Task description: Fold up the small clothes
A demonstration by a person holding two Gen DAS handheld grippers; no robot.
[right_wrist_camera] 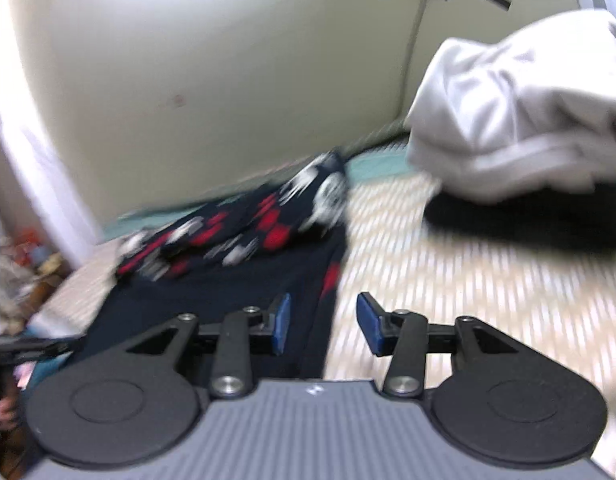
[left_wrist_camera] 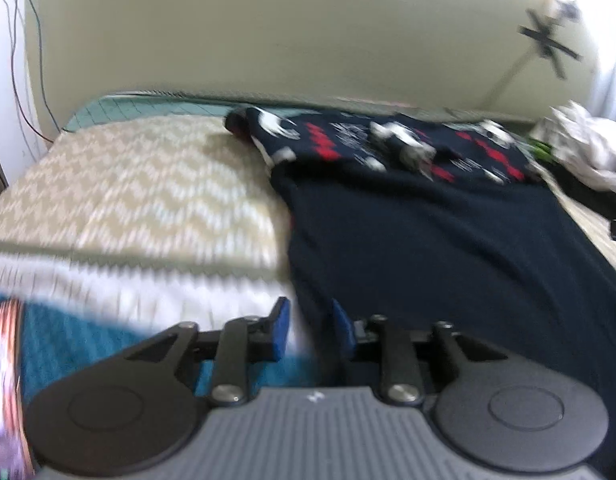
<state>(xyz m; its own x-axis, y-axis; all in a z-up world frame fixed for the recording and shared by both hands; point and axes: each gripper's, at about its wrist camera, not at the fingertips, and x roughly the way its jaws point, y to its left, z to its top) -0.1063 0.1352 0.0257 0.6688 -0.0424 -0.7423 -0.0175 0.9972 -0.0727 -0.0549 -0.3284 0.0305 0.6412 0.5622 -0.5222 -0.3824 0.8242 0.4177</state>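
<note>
A dark navy garment (left_wrist_camera: 440, 236) with a red and white print along its far end lies spread on a bed with a beige zigzag cover (left_wrist_camera: 140, 184). My left gripper (left_wrist_camera: 310, 332) is open at the garment's near left edge; its blue pads (left_wrist_camera: 282, 330) straddle that edge without gripping. In the right wrist view the same garment (right_wrist_camera: 228, 276) lies left of centre. My right gripper (right_wrist_camera: 324, 328) is open over its near right edge, the left pad above the cloth and the right pad above the cover. Both views are blurred.
A pile of white cloth (right_wrist_camera: 520, 112) on a black item (right_wrist_camera: 528, 216) sits at the right of the bed, also seen in the left wrist view (left_wrist_camera: 588, 148). A cream wall (left_wrist_camera: 268, 32) stands behind. A teal cloth (left_wrist_camera: 68, 344) lies at near left.
</note>
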